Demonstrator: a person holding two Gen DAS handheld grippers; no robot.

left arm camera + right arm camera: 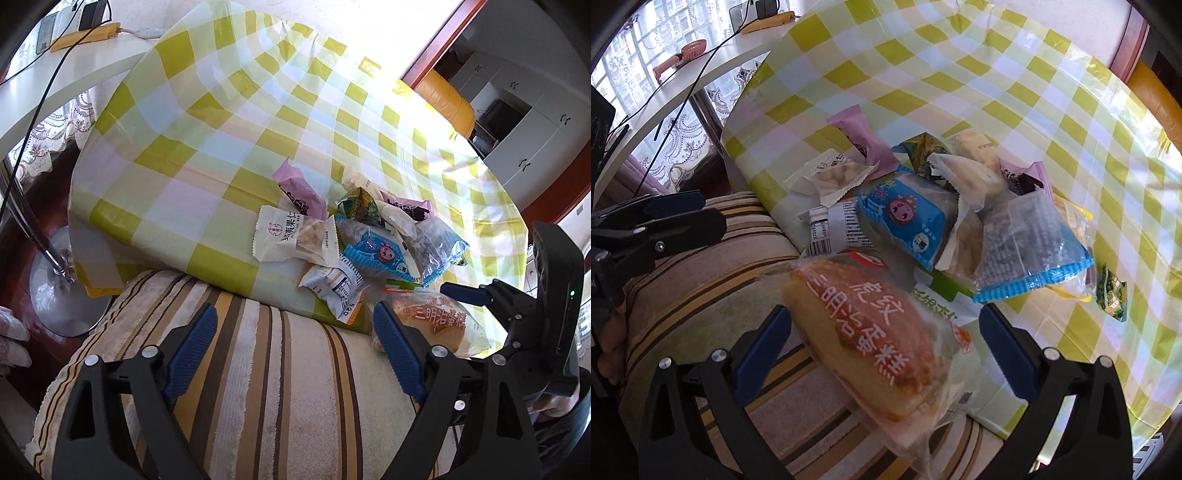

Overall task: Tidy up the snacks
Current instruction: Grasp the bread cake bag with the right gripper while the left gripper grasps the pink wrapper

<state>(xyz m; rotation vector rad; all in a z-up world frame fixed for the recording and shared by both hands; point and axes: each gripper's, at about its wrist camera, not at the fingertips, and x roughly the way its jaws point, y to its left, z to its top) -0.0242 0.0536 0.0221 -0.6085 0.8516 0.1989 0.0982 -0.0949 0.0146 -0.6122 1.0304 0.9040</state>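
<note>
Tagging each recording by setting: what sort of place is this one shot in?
Most likely a home living or dining room. A round table under a checked tablecloth holds a pile of wrapped snacks, a striped cushioned seat sits beside it, and lace curtains hang at the window.

Snack packets [354,236] heaped on checked tablecloth [229,122] — left hand-held gripper [295,325] spread above striped cushion [258,369]

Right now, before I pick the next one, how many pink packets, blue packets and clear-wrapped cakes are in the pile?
Pink packets and: 2
Blue packets and: 2
Clear-wrapped cake: 1
Total: 5
Packets of other colours in the pile are not counted here.
</note>
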